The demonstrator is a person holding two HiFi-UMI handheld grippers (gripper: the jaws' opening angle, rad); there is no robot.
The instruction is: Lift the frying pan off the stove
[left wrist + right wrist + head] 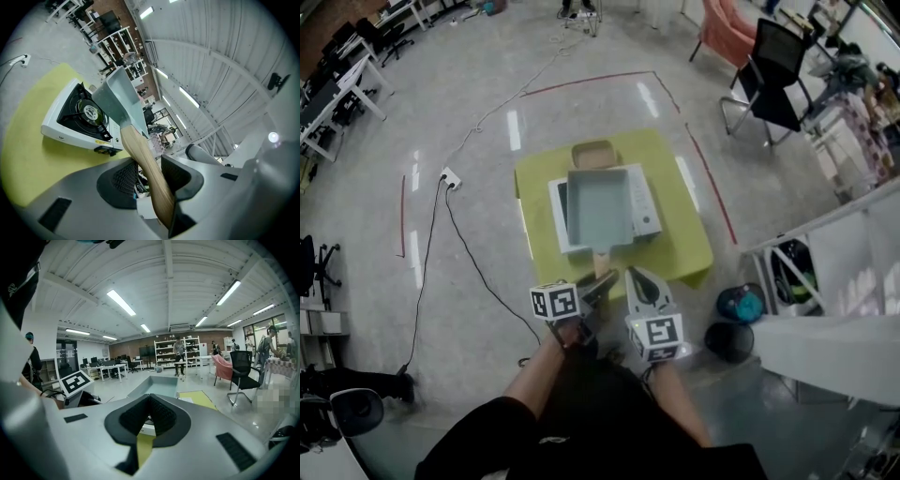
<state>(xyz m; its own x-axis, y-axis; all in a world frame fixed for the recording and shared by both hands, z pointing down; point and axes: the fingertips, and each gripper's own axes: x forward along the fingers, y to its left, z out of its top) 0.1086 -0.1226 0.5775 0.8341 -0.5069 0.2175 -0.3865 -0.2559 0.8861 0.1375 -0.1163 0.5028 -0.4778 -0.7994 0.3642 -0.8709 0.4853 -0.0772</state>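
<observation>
The left hand-held gripper (150, 174) clamps the frying pan (119, 101) by its wooden handle (140, 152), pan jutting ahead above the stove (75, 119); right hand-held gripper (149, 405) jaws together, empty.

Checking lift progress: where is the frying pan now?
The frying pan hangs over the stove on the yellow table, mid head view, clear of the burner, its wooden handle gripped by the left claw.

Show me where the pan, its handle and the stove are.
pan (600, 208): head view, middle of its grey bottom.
handle (146, 164): left gripper view, middle of the wooden part.
stove (77, 111): left gripper view, black top beside the burner.
</observation>
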